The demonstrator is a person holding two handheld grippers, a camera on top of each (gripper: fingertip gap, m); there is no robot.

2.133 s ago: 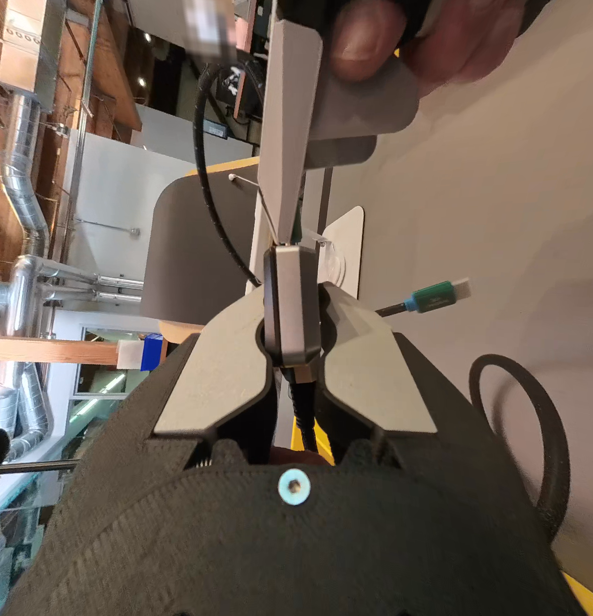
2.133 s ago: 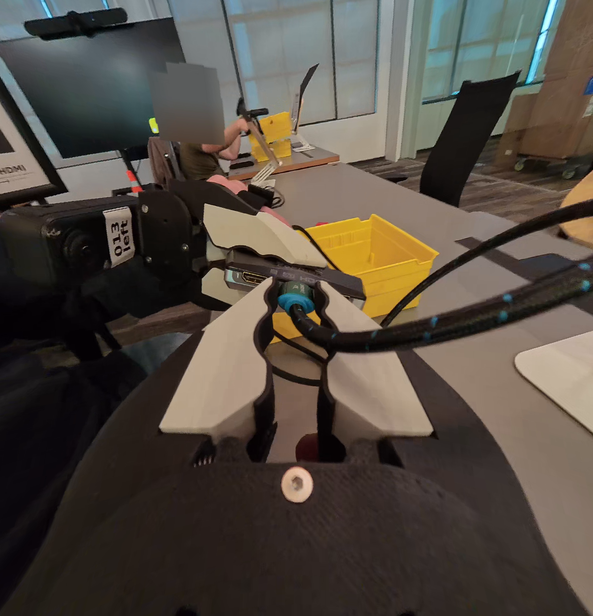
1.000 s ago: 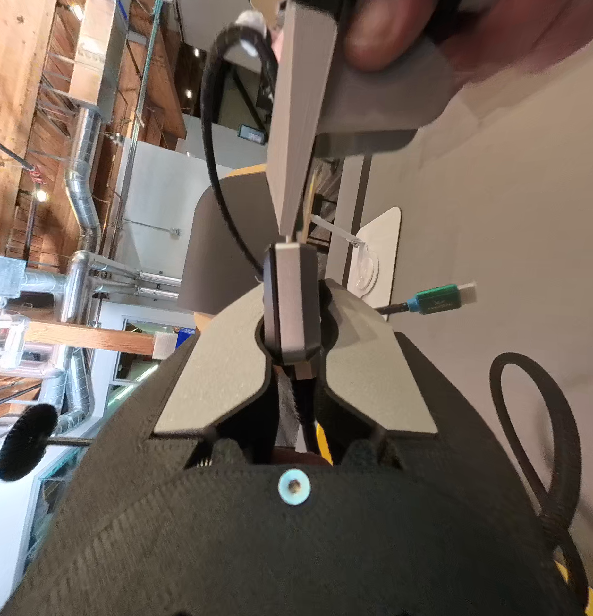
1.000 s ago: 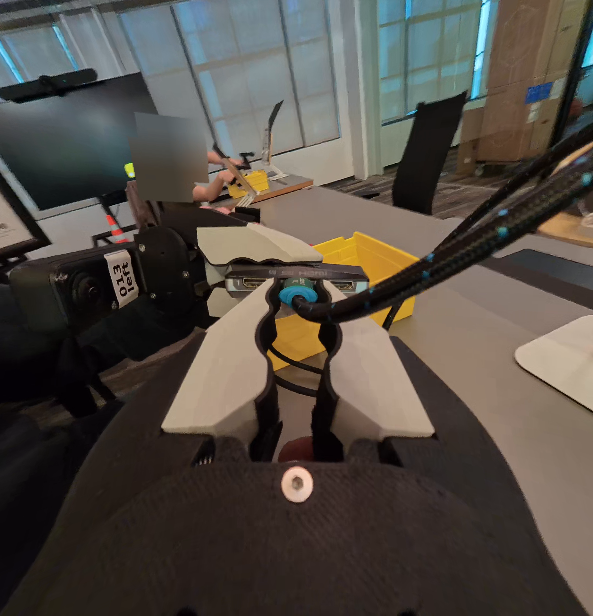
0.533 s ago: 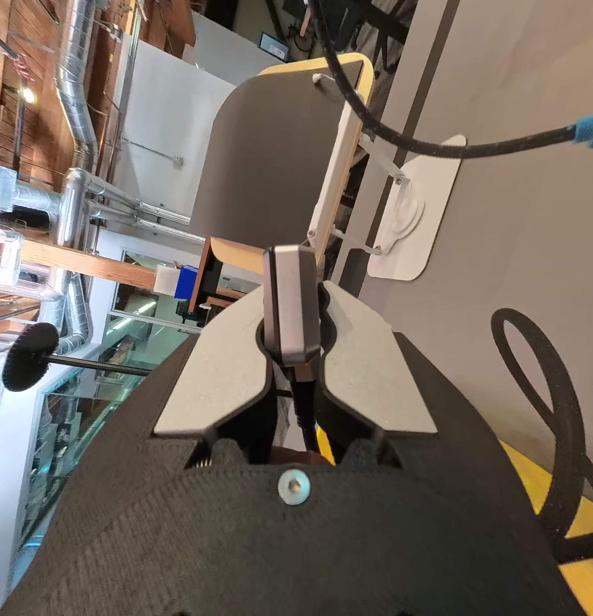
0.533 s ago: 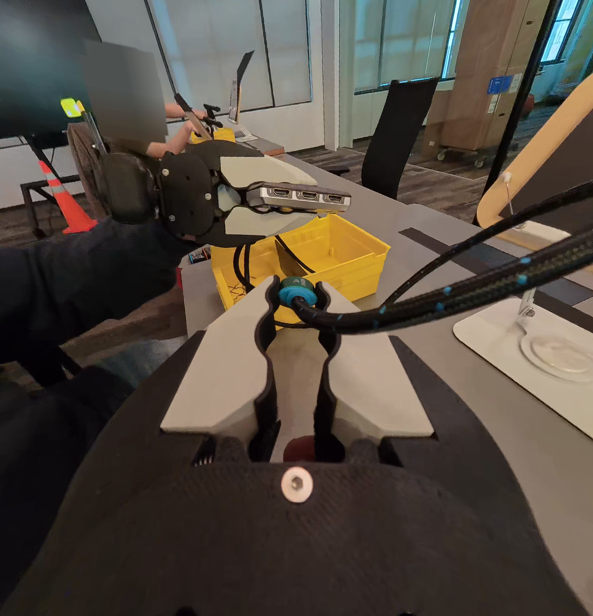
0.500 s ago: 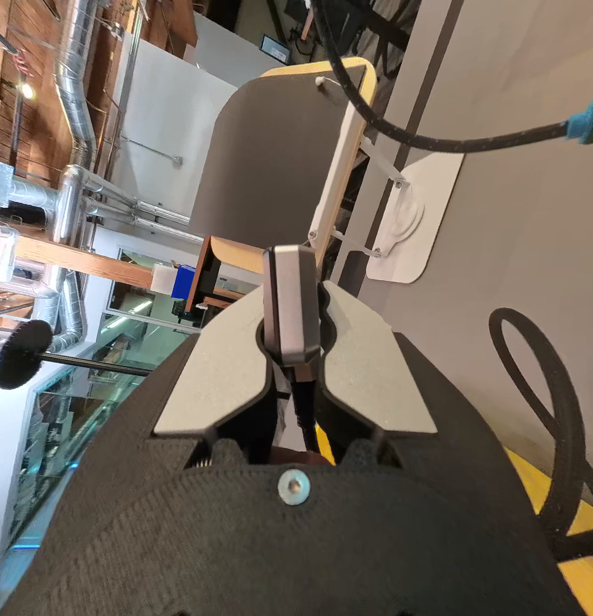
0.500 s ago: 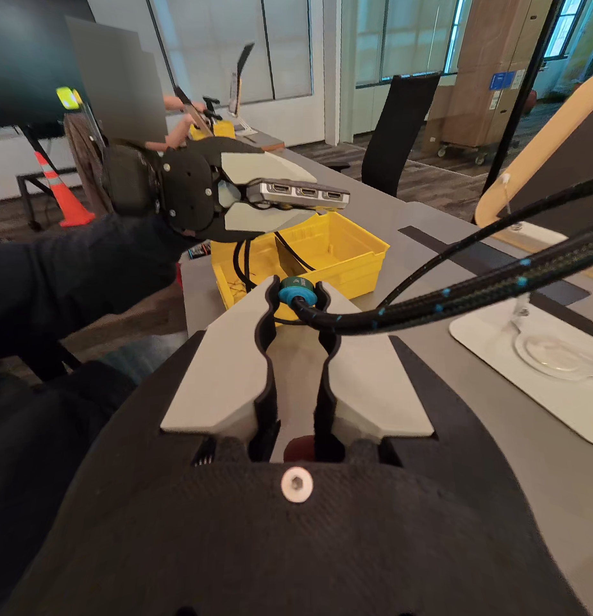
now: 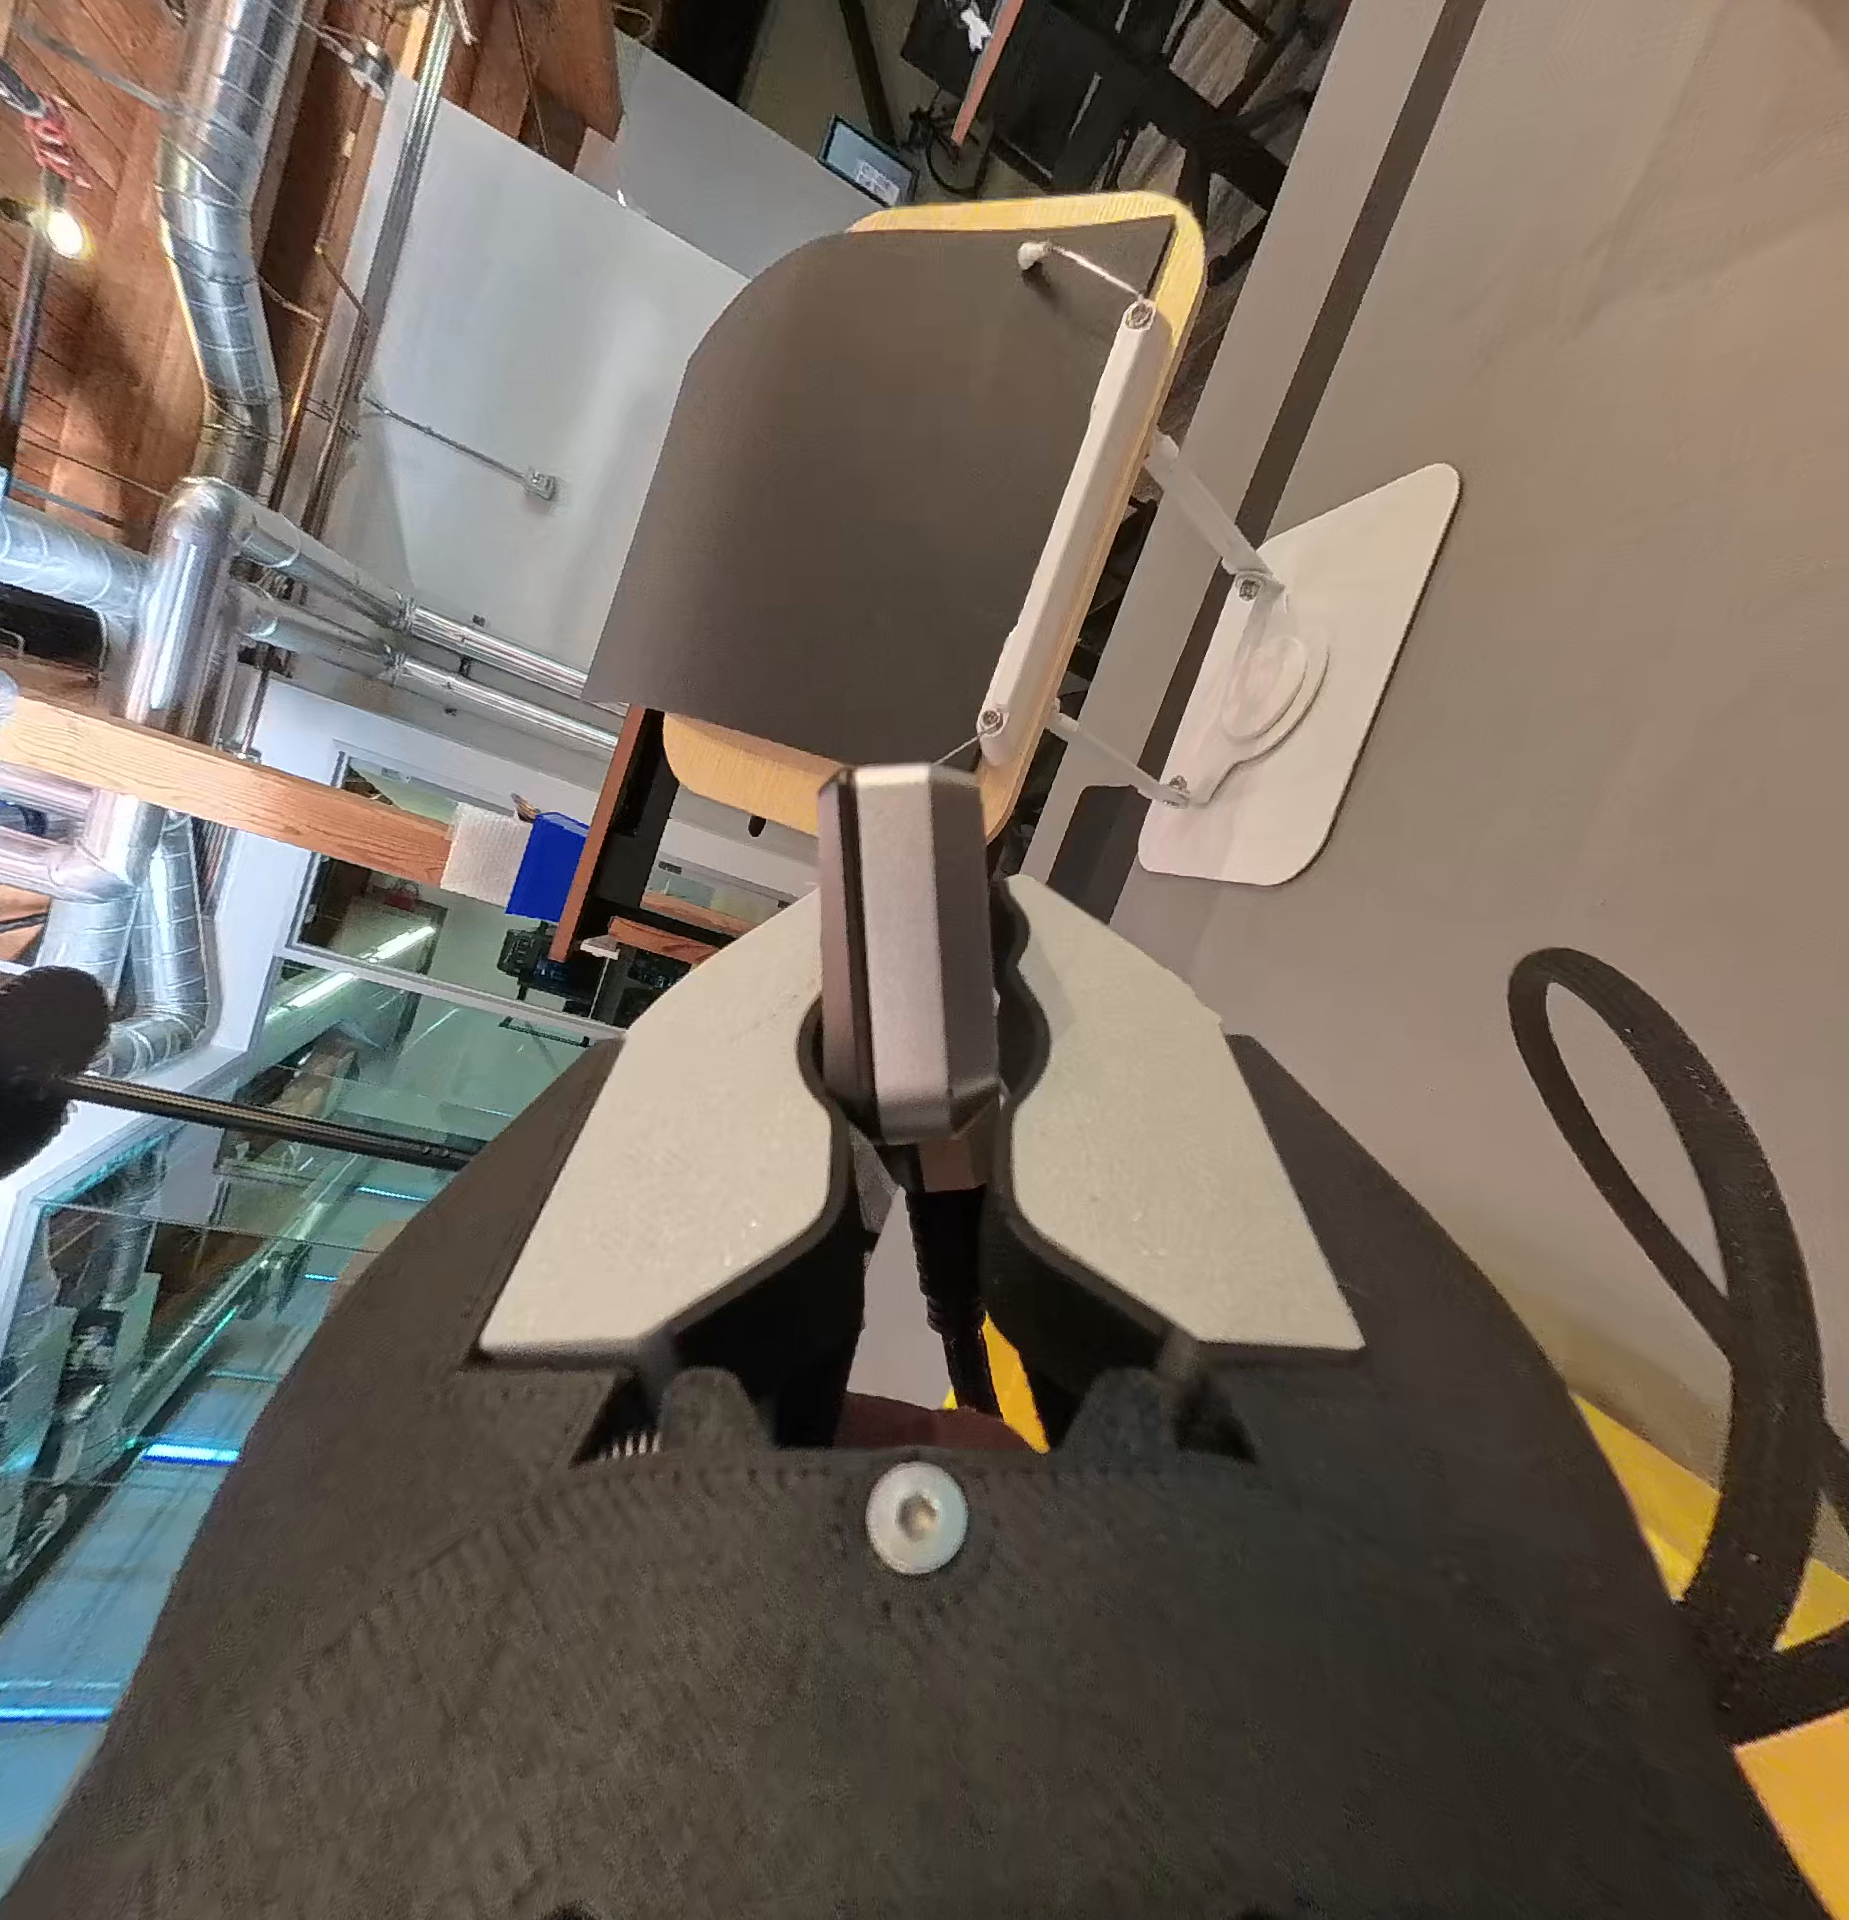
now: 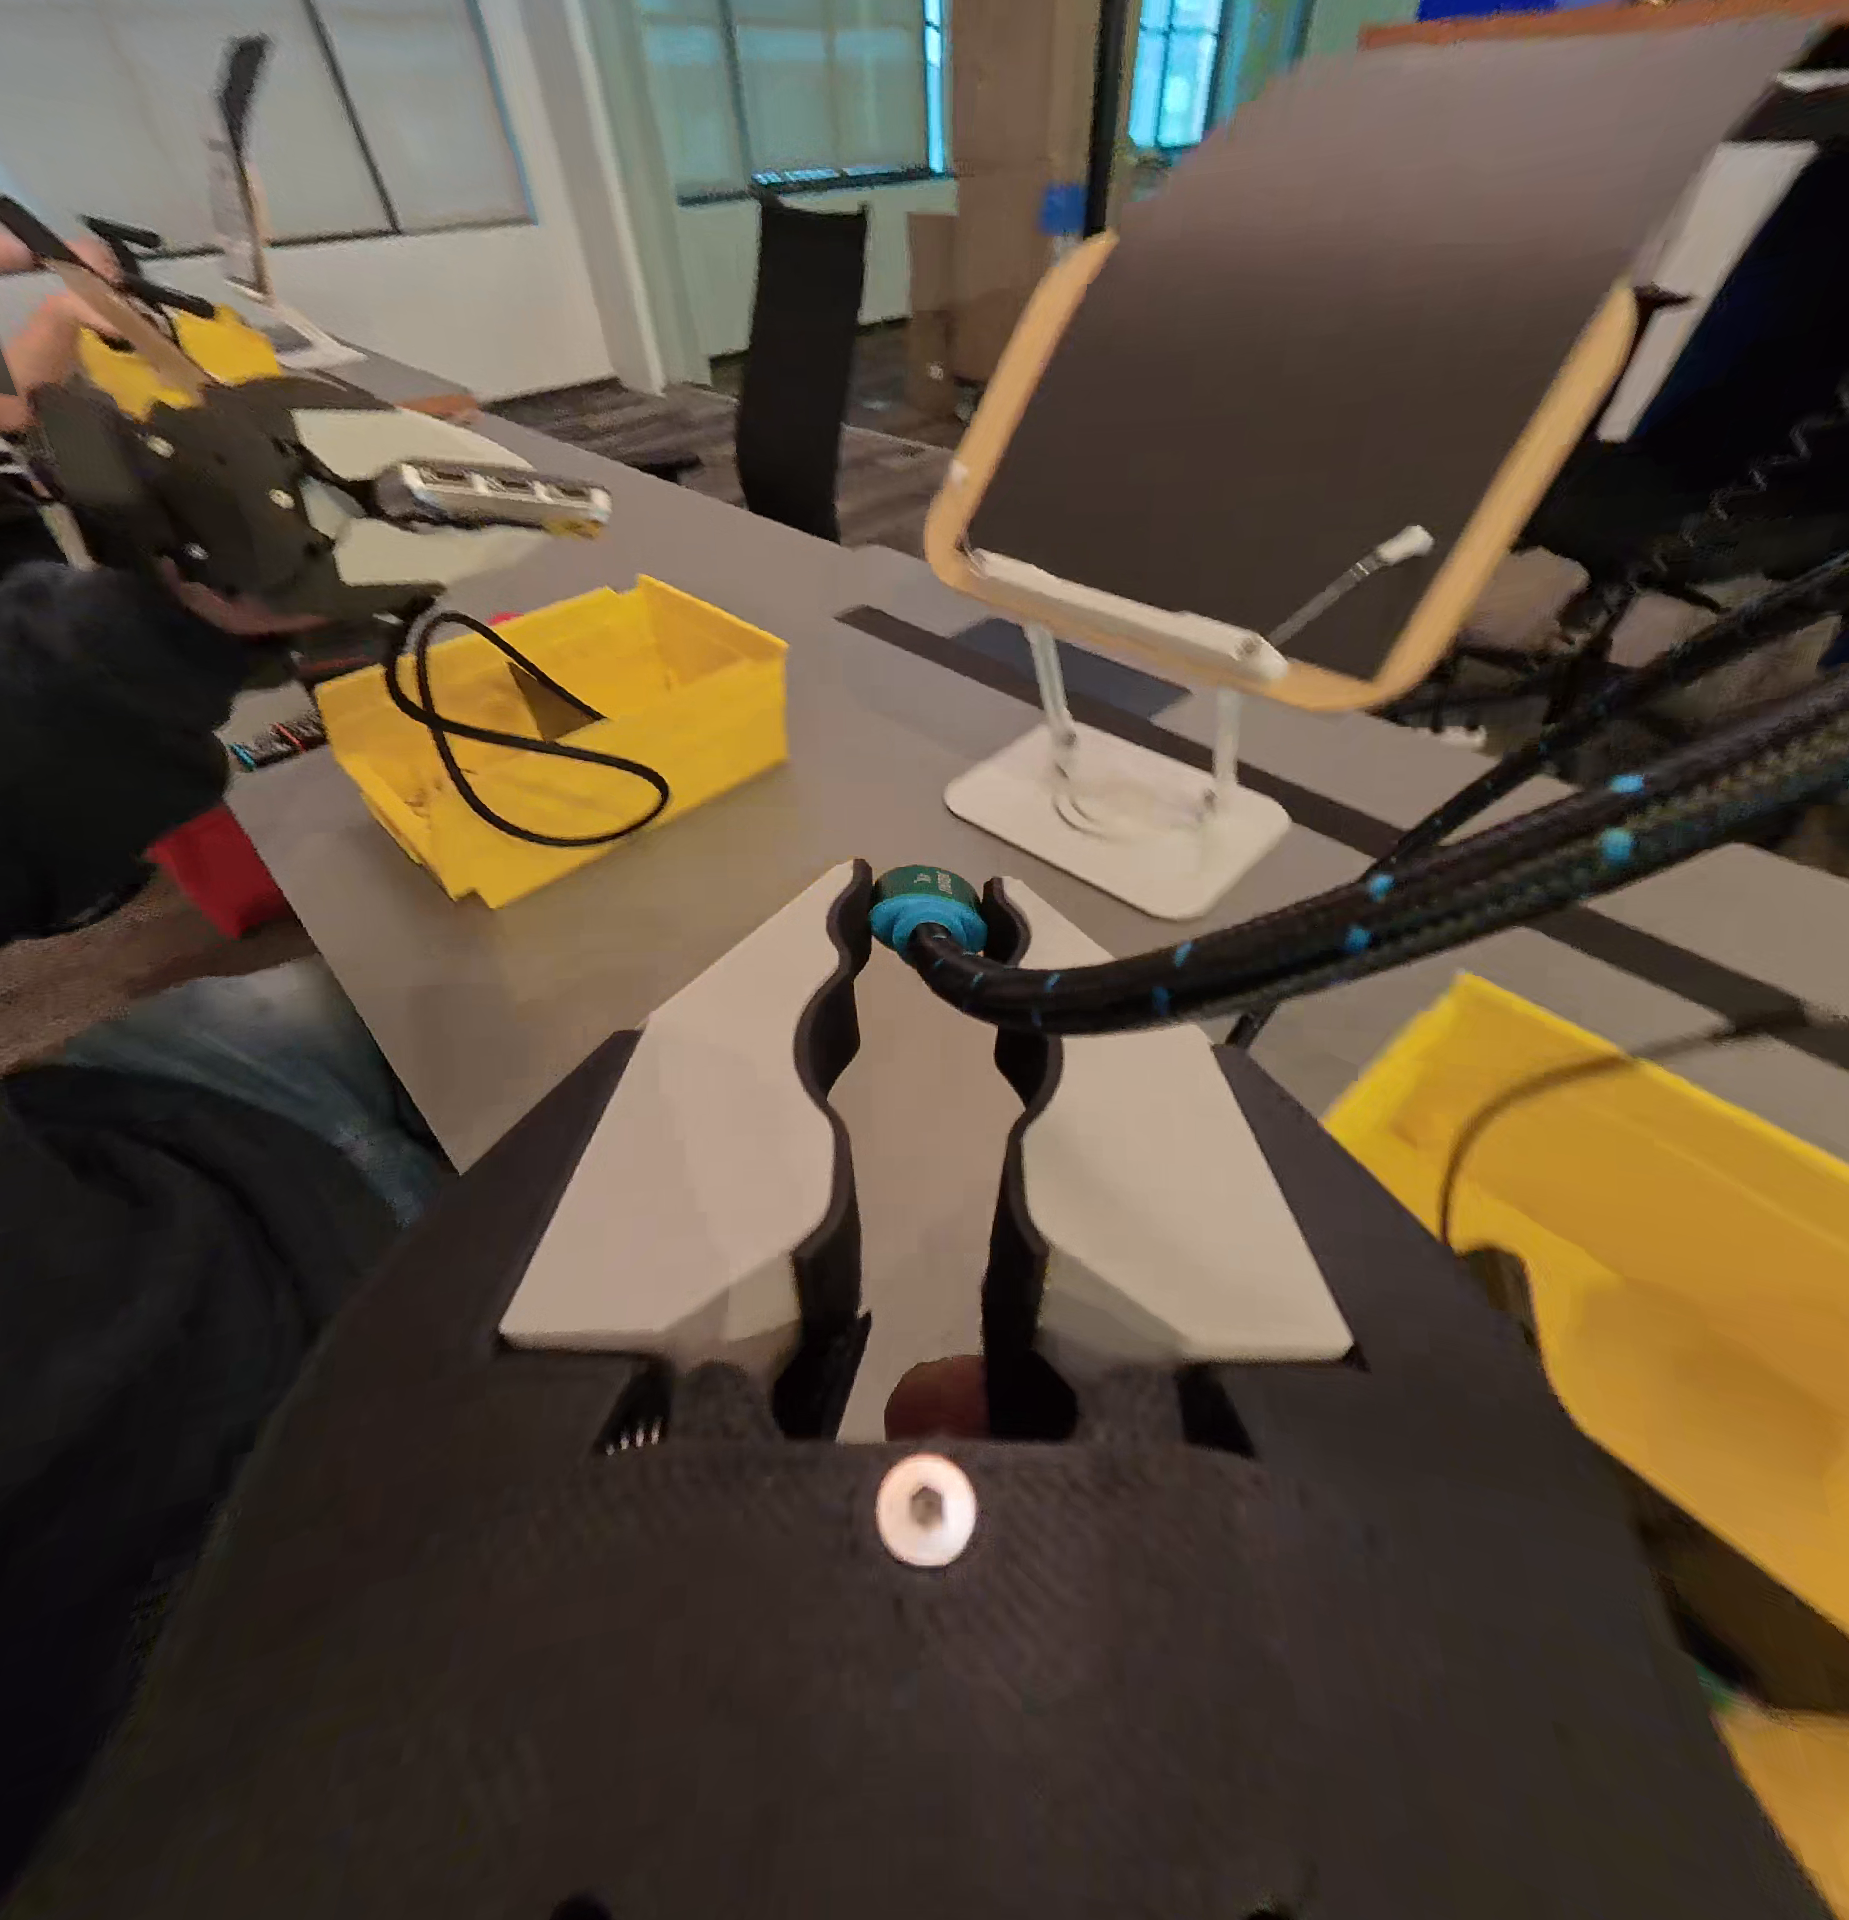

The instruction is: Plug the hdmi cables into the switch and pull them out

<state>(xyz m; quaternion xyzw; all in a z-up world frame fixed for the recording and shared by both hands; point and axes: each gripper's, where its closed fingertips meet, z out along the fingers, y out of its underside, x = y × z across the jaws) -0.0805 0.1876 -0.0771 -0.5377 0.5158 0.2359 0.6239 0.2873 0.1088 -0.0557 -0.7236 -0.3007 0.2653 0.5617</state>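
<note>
My left gripper [image 9: 915, 966] is shut on the grey HDMI switch [image 9: 904, 956], held edge-on in the air; its own black cable [image 9: 1668, 1236] loops down toward a yellow bin. In the right wrist view that gripper [image 10: 276, 499] shows at far left with the switch [image 10: 499, 494], its row of ports empty. My right gripper [image 10: 925, 914] is shut on the green HDMI plug [image 10: 925, 904] of a black braided cable with blue flecks [image 10: 1419, 904], which trails off to the right. The plug is well apart from the switch, over the grey table [image 10: 691, 914].
A yellow bin [image 10: 608, 727] with a black cable loop sits on the table at left. A second yellow bin [image 10: 1647, 1247] is at right. A dark panel on a white stand [image 10: 1117, 821] stands behind; it also shows in the left wrist view [image 9: 1304, 686]. A person sits at far left. One gripper's finger ends stand about 35 centimeters off the other's.
The green plug was in the switch a second ago. It has come out, and my right gripper has drawn it back and to the right, away from the switch.
</note>
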